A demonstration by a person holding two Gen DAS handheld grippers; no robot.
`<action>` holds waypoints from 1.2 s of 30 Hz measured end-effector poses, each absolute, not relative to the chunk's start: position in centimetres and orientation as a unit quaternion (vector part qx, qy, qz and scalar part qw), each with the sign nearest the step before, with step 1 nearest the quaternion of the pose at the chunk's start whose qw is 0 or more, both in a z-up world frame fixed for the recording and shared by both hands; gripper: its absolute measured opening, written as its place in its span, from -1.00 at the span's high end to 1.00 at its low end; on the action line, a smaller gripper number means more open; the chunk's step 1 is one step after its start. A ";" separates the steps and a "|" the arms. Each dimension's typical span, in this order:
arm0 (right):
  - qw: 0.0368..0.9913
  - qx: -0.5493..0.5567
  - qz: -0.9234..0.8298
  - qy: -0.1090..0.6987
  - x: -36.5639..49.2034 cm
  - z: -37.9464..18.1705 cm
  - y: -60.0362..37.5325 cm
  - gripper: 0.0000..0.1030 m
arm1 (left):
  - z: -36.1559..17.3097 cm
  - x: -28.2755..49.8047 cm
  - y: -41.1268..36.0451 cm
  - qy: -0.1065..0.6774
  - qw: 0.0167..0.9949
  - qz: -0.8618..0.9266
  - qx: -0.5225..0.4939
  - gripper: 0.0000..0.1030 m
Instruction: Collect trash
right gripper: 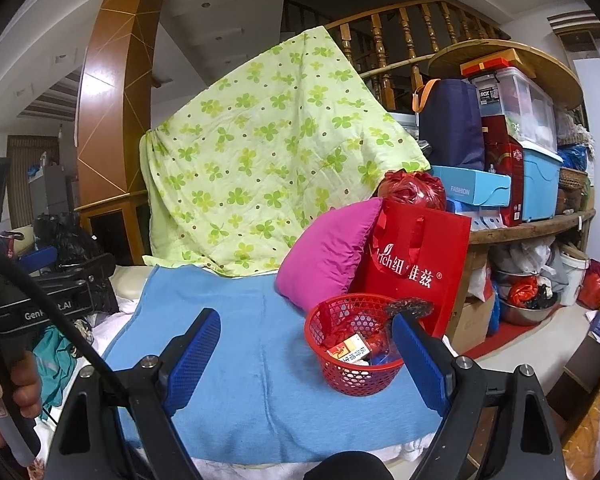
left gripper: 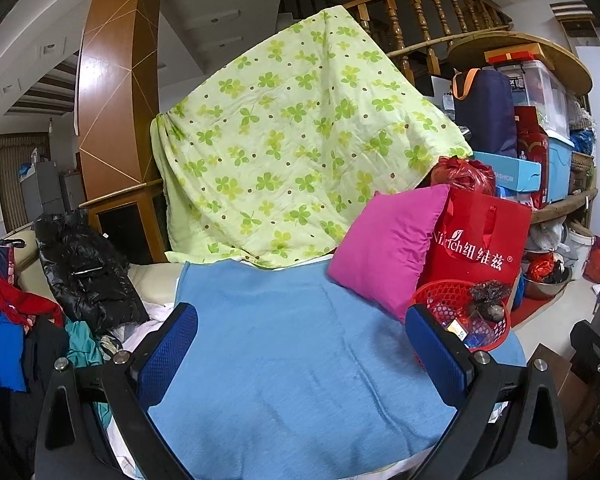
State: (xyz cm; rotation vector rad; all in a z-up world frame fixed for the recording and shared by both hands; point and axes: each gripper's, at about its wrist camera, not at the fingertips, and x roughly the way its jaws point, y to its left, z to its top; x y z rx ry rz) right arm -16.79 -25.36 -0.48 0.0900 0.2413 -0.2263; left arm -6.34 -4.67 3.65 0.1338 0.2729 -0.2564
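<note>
While both grippers hover above the blue blanket, the scene reads so:
Right gripper: jaws spread wide, nothing between them; right finger in front of the basket.
Left gripper: jaws spread, empty.
Basket: red, on the blanket's right edge, holding small cartons and wrappers.
Behind the basket: red bag, pink pillow.
Further back: green quilt.

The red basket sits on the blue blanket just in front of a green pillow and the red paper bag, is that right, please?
Not quite: the pillow is magenta pink, not green; the green fabric is the clover-print quilt draped behind. The right wrist view shows it. The red basket does sit on the blue blanket in front of the red paper bag.
</note>
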 end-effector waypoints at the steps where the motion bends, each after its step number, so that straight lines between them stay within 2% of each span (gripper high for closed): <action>1: 0.985 0.045 -0.113 0.120 -16.8 -0.5 -25.4 -0.75 | 3.6 -6.3 -4.6 0.136 0.980 -0.127 0.067 -1.00; 36: 0.984 0.052 -0.118 0.124 -16.7 -0.6 -24.2 -0.75 | 2.4 -6.4 -4.2 0.138 0.978 -0.137 0.071 -1.00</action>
